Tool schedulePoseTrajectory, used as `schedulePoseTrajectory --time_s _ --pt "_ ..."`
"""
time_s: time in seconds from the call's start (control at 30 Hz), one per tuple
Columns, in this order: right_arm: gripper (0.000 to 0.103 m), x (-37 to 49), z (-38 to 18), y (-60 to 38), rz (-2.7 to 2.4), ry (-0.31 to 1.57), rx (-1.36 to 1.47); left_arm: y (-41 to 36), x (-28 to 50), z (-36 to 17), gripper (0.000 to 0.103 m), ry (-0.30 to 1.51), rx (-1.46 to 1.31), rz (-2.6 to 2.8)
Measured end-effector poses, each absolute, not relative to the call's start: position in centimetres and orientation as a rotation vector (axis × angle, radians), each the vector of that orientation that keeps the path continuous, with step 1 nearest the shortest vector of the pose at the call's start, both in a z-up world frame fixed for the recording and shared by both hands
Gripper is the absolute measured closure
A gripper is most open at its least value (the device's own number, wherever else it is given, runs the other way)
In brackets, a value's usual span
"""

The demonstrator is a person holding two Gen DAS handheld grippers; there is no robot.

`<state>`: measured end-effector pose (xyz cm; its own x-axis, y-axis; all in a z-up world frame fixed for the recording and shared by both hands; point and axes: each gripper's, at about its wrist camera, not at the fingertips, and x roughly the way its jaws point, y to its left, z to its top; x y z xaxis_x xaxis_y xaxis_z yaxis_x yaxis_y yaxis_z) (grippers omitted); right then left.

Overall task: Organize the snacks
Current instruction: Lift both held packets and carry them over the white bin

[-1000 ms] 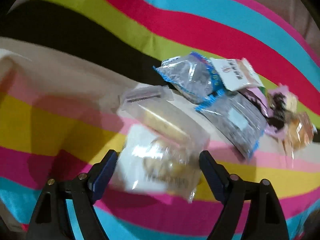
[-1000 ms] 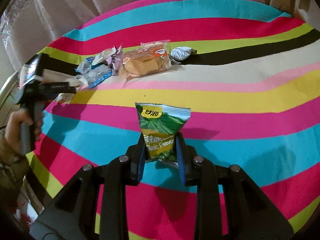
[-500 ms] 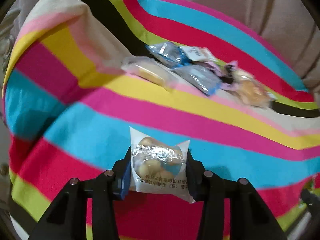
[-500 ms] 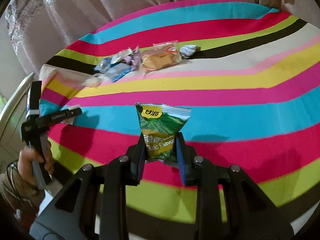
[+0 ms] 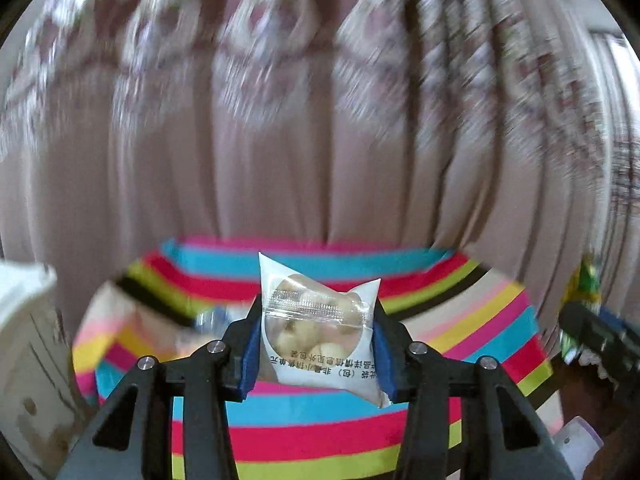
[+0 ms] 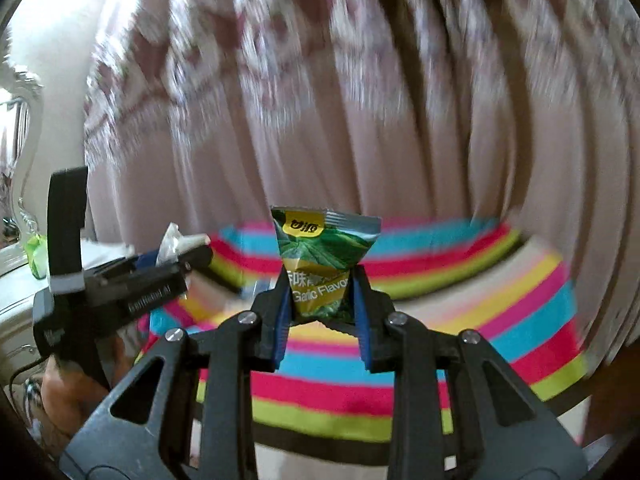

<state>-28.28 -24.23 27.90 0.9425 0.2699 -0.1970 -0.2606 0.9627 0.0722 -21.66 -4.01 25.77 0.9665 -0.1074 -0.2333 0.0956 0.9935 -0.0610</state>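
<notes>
Two packets gripped, both lifted above the striped table (image 5: 460,432).
Your left gripper (image 5: 316,344) pinches the white snack packet (image 5: 316,320), your right gripper (image 6: 322,296) the green garlic packet (image 6: 322,256); fast swings could slip either.

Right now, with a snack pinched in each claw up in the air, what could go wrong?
The white packet is held only by its sides in the left gripper, so the slippery wrapper might slide out and fall onto the striped cloth. The right gripper pinches just the bottom of the green packet, which could tip or crush. The two grippers are close together and the views are blurred, so they might bump.
</notes>
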Motion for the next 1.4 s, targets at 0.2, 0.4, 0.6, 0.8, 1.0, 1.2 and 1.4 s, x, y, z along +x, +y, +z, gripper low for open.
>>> schedulePoseTrajectory --time_s 0.2,0.4,0.6,0.8,1.0,1.2,1.4 --pt "0.071 -35.9 32.5 -25.5 0.199 0.033 0.024 -6.3 -28.7 29.8 0.055 0.084 -0.018 -0.161" --pt "0.071 -40.0 34.2 -27.7 0.154 0.004 -0.001 -9.9 -33.0 31.8 0.054 0.019 0.016 -0.235" --pt "0.071 -42.4 32.6 -31.0 0.092 0.069 -0.046 -14.8 -35.1 30.7 0.054 0.043 0.102 -0.335" --pt "0.071 -44.3 30.1 -35.2 -0.002 0.141 -0.036 -20.6 -36.1 27.9 0.054 0.087 0.186 -0.461" --pt "0.071 -45.2 26.8 -40.5 -0.114 0.257 0.025 -26.8 -36.2 24.1 0.053 0.213 0.268 -0.614" --pt "0.071 -45.6 22.2 -45.6 -0.221 0.478 0.099 -32.9 -35.4 19.1 0.053 0.459 0.325 -0.827" --pt "0.070 -45.4 16.3 -50.0 -0.276 0.700 0.217 -37.1 -32.7 12.7 0.047 0.781 0.271 -0.986"
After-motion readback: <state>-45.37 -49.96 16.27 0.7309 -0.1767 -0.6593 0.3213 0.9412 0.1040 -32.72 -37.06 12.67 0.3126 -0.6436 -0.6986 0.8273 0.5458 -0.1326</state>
